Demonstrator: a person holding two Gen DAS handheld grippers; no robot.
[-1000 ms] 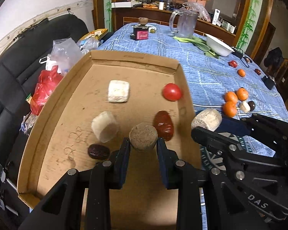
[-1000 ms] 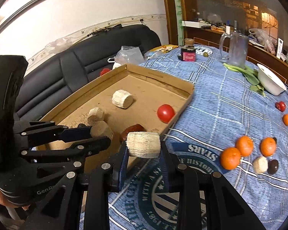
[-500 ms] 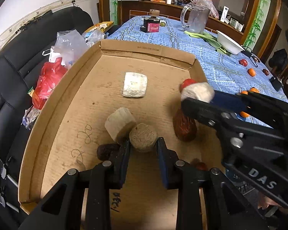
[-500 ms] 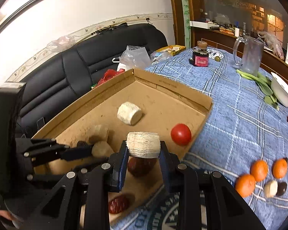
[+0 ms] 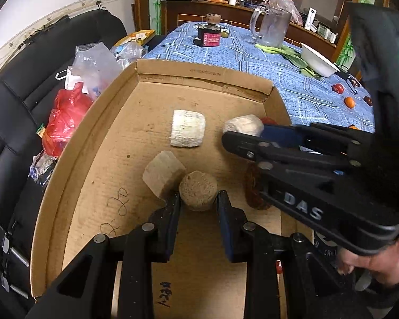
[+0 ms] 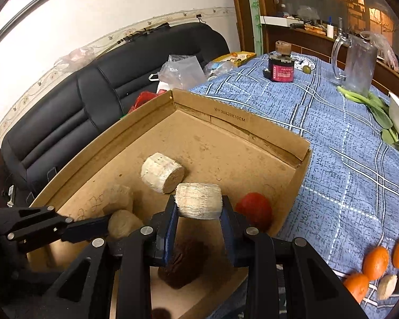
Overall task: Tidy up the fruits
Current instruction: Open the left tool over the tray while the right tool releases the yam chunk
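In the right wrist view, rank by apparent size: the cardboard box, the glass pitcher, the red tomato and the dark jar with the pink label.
1. Cardboard box, by far the largest.
2. Glass pitcher.
3. Red tomato and dark jar with the pink label look about alike; the tomato is much nearer the camera, so I would not rank them.

Blue plaid table carries cardboard tray, glass jug, oranges, white bowl

both grippers point steeply down; left gripper and right gripper each clamp a piece between their jaws.
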